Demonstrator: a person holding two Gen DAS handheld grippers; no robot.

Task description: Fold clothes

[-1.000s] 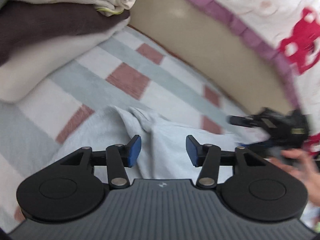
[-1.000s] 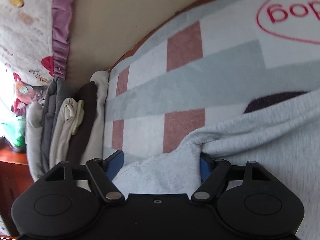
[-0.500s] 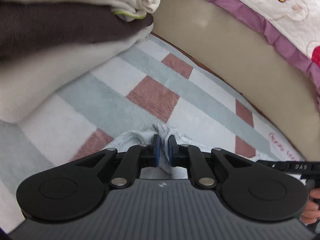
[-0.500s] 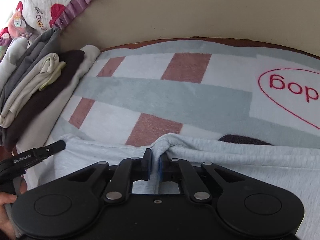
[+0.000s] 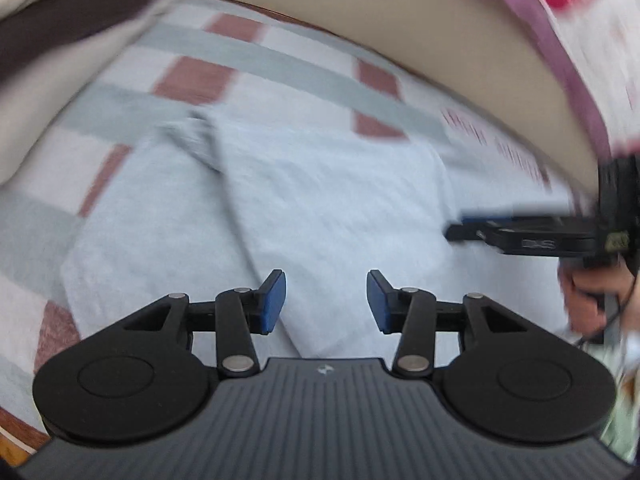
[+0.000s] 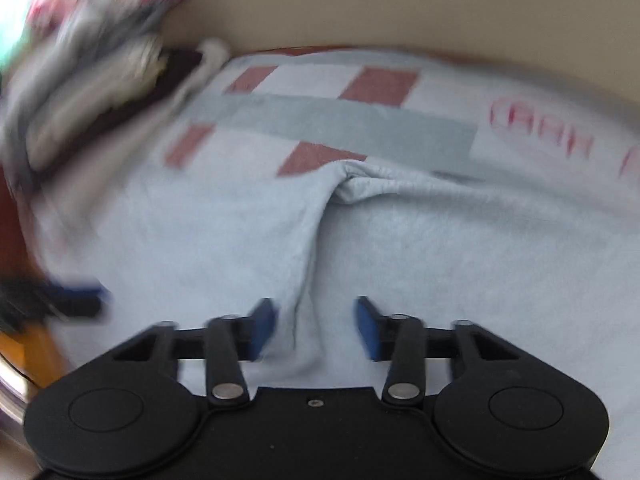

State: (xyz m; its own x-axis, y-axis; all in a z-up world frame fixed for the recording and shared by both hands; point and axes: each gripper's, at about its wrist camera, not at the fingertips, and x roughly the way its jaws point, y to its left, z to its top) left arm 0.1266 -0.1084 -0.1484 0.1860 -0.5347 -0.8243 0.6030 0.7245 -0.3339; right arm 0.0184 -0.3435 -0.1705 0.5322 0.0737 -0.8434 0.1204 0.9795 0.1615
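Left gripper released, blue pads apart above pale blue garment. Right gripper likewise released, a ridge of cloth between its pads. Garment lies on checked blanket, folded clothes stack beside

A: Garment?
B: Pale blue-grey, plain.
A: Blanket beneath?
B: White ground, grey-green bands, dusty-red rectangles, red lettering.
A: Folded stack?
B: Cream, dark brown, grey, off-white.
A: Quilt?
B: White, red motifs, purple ruffle.
A: Gripper pads?
B: Blue on black.
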